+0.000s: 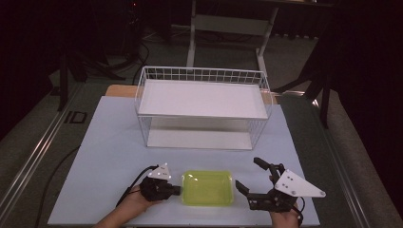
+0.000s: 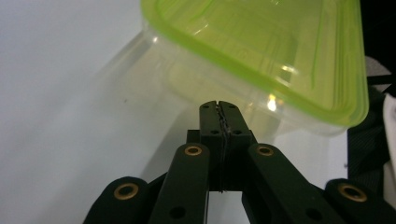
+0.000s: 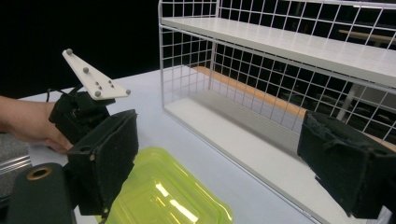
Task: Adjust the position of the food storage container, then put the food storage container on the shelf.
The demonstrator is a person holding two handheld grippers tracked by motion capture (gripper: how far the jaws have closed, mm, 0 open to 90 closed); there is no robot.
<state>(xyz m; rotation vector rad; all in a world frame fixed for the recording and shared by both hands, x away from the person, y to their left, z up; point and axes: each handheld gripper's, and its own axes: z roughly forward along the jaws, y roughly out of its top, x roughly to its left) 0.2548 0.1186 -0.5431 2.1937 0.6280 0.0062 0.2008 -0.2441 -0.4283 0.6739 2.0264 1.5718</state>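
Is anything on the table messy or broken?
No, nothing stands out. The green-lidded container sits flat with its lid on, the white wire rack stands straight, and nothing looks spilled on the table.

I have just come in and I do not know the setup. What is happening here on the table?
A person holds tongs in each hand at a pale blue table. The left tongs are shut, their tip right at the left edge of a clear box with a green lid; contact cannot be told. The right tongs stand open beside the box, apart from it. Behind stands a white wire rack with two shelves.
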